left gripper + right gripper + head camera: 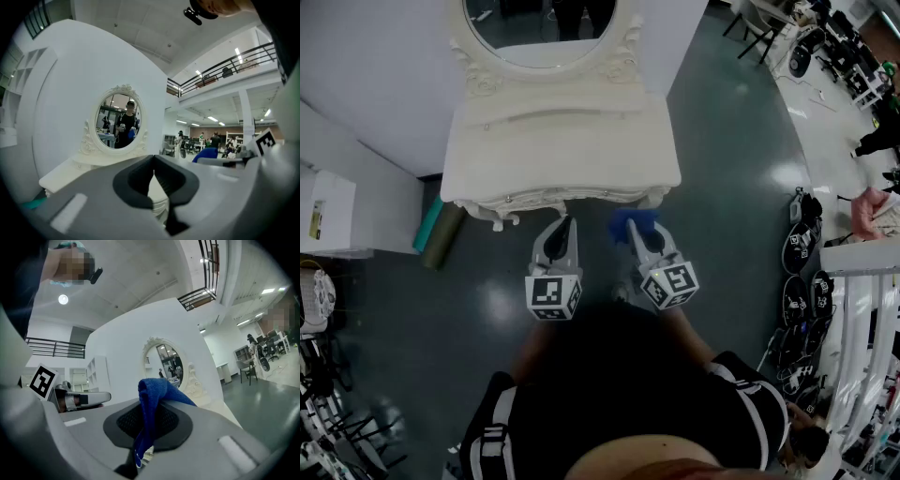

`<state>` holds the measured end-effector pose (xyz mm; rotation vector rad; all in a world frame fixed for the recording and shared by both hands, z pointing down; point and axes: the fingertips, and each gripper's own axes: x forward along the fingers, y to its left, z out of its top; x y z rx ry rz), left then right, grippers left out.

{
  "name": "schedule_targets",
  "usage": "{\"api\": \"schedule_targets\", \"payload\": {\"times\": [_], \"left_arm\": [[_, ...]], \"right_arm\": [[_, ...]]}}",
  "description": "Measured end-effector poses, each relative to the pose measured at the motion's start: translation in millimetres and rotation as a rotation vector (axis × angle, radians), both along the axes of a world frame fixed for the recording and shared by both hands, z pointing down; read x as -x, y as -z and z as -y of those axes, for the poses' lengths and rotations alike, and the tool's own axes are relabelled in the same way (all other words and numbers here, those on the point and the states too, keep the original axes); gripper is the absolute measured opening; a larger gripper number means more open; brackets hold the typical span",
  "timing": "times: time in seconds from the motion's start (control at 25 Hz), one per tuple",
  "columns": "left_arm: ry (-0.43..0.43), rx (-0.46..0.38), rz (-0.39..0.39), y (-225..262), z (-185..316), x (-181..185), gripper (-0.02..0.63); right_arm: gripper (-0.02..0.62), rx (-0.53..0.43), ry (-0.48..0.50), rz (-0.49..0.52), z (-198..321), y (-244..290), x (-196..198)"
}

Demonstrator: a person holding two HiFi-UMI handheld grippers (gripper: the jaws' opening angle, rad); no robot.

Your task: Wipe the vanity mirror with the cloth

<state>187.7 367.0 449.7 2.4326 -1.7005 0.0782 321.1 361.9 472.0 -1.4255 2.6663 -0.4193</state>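
Both clenched: right hand-held gripper [142, 420] on nubby blue cloth [157, 390], left hand-held gripper [153, 164] empty, before oval mirror [119, 119].

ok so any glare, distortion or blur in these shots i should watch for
Head view: lights glare off the glossy floor, and the person's torso is nearly black. Left gripper view: strong fisheye, black corners, the wall around the vanity mirror bows. Right gripper view: same bowing, mosaic patches at top left and right, the blue cloth covers the lower centre.

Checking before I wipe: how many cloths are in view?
1: a blue cloth pinched in the right gripper's jaws, just in front of the vanity. Others may be hidden out of view.
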Motion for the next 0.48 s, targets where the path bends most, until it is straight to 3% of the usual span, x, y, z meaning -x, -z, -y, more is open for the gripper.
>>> {"api": "schedule_targets", "payload": {"times": [0.48], "left_arm": [[0.008,0.009,-0.01,-0.5,-1.9,11.8,0.008]], "right_arm": [[0.026,-0.003,-0.003,0.008,-1.0,1.9,9.8]]}}
